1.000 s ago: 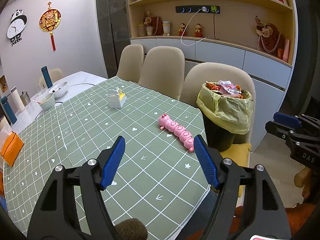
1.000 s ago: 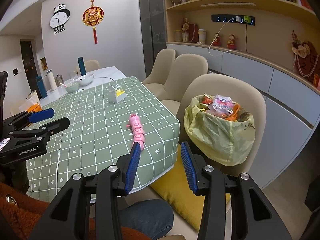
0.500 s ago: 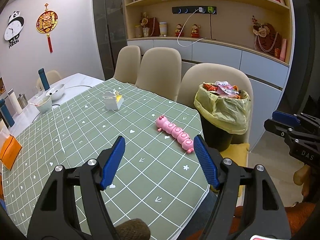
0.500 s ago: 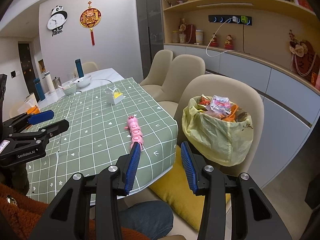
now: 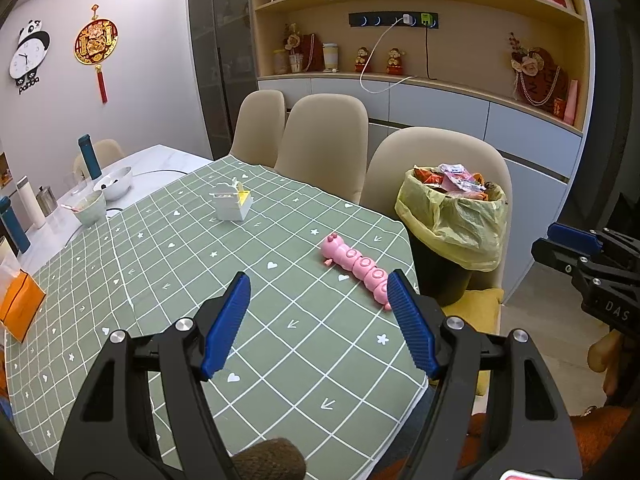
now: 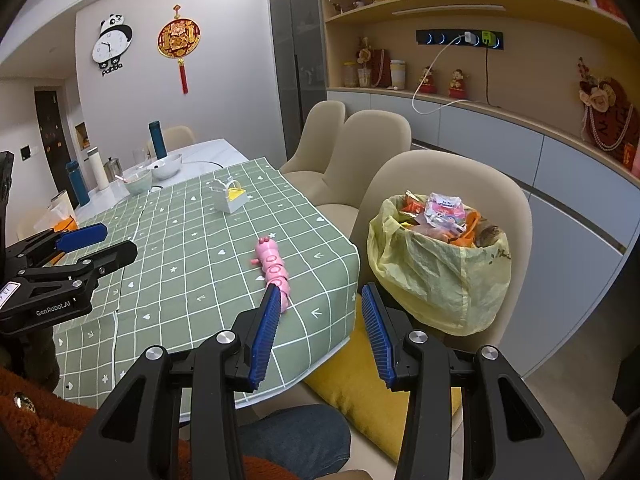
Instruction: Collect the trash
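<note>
The left gripper (image 5: 318, 320) hangs over the near part of a green checked tablecloth (image 5: 180, 264), its blue-padded jaws spread wide with nothing between them. In the left wrist view, a pink caterpillar toy (image 5: 356, 268) lies on the cloth at about 1 o'clock from this gripper, its tail end just beside the right-hand pad and its head pointing away toward 11 o'clock. A small white and yellow carton (image 5: 232, 204) stands farther up the cloth at roughly 11 o'clock, well apart from the toy. The trash bin (image 5: 452, 232), lined with a yellow bag and heaped with crumpled wrappers, sits on a beige chair (image 5: 436, 148) at 2 o'clock, just off the table edge. The right gripper (image 6: 322, 334) is held off the table's corner, jaws apart and empty. In its own view the caterpillar toy (image 6: 272, 264) lies at 11 o'clock, partly hidden behind the left-hand pad, and the bin (image 6: 440, 264) at 1 o'clock, near the right-hand pad. A yellow cushion (image 6: 360, 384) shows on the chair seat below the bin. At the far end of the table, around 10 o'clock in both views, stand two bowls (image 5: 104, 192) and several bottles (image 6: 80, 180) on bare white tabletop. An orange packet (image 5: 18, 308) rests at the cloth's left edge at 9 o'clock.
</note>
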The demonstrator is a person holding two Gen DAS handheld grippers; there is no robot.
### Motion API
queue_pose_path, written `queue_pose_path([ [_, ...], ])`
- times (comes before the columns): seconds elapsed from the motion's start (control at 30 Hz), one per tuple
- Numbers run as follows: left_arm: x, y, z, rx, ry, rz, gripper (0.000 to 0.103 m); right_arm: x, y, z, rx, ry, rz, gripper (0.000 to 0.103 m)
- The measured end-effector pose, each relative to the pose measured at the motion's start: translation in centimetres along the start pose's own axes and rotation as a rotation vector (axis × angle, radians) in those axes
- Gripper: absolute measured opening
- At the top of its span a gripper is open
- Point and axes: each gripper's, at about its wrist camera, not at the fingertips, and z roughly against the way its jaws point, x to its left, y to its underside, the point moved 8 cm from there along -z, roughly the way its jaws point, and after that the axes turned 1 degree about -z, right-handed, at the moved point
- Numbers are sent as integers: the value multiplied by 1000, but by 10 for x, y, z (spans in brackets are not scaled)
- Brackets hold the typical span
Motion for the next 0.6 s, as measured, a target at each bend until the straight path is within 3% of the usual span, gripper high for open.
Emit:
queue_pose_path([
  [0.6, 20, -2, -12, 18, -13, 15, 67, 12, -9, -17, 9, -2, -8, 40],
])
